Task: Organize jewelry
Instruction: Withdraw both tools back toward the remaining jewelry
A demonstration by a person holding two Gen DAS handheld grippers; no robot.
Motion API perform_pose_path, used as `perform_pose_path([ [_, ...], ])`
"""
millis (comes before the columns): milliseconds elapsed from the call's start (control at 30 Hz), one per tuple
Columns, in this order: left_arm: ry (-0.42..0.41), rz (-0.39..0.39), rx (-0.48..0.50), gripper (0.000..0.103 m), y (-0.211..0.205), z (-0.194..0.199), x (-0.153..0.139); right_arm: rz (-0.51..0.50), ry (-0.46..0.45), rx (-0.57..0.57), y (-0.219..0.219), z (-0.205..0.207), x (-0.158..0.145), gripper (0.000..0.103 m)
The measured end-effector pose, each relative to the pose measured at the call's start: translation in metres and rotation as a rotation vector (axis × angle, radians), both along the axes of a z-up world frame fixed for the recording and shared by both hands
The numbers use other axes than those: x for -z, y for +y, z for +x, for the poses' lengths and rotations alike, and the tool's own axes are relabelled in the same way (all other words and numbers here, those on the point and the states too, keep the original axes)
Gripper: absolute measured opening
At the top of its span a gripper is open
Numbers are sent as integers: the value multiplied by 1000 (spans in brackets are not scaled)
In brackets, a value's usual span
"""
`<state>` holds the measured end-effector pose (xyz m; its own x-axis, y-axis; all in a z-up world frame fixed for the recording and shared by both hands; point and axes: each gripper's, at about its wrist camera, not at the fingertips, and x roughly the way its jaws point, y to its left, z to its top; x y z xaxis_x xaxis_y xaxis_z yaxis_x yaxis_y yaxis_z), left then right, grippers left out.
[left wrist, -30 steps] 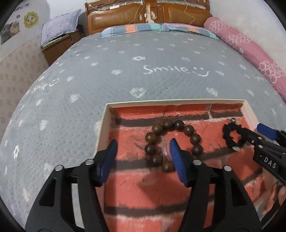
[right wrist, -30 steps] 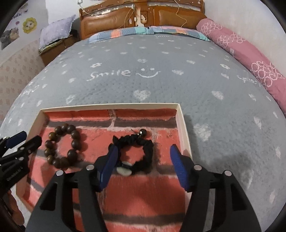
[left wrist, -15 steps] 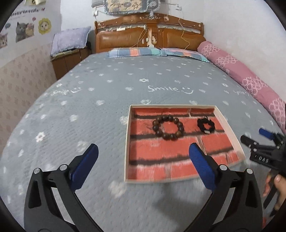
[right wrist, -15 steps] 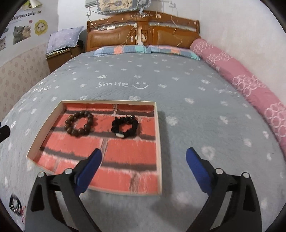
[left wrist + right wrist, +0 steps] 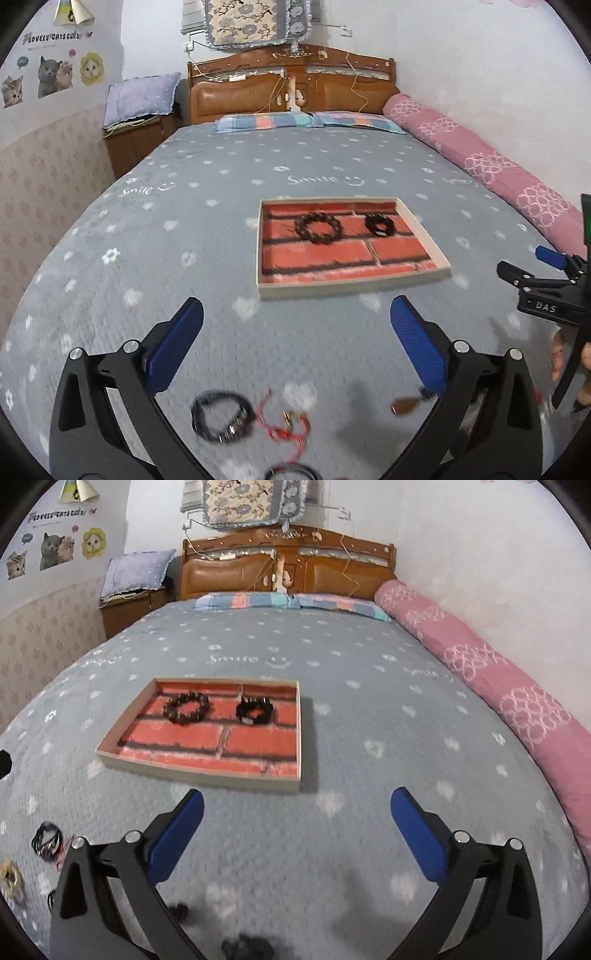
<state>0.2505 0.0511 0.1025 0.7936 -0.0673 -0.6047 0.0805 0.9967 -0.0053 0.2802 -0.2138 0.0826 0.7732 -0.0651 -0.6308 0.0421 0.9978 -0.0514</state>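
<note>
On the bed near the left gripper (image 5: pixel 295 350), whose fingers gape wide and empty like the right gripper (image 5: pixel 295 830), lies a black cord bracelet (image 5: pixel 221 419) outside the tray (image 5: pixel 424 278); approach low, straddling one strand

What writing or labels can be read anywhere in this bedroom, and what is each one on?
"Smile", with a smiley face: grey bedspread, mid-bed.
"Smile", smaller: bedspread's left part.
"LOVELY CATS CLUB": wall sticker above the cat pictures.
"DAS": black body of the right tongs.
Another word near the pink bolster: too blurred.
</note>
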Motion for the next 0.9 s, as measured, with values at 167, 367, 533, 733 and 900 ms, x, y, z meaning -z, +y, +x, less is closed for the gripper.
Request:
perform_pose_path([
  [167, -36, 50, -29, 98, -4, -38, 12, 16, -3, -17, 2, -44, 9, 99],
  [367, -24, 23, -70, 98, 5, -73, 39, 73, -70, -27, 8, -100, 22, 99],
  [533, -10, 18, -77, 98, 7, -96, 67, 111, -56, -25, 12, -133, 47, 99],
  [733, 12, -8, -76, 98, 4, -115, 96, 143, -38, -11, 12, -156, 77, 99],
  [900, 73, -27, -77, 98, 7, -119, 123, 122, -31, -2, 16, -169, 94, 98],
])
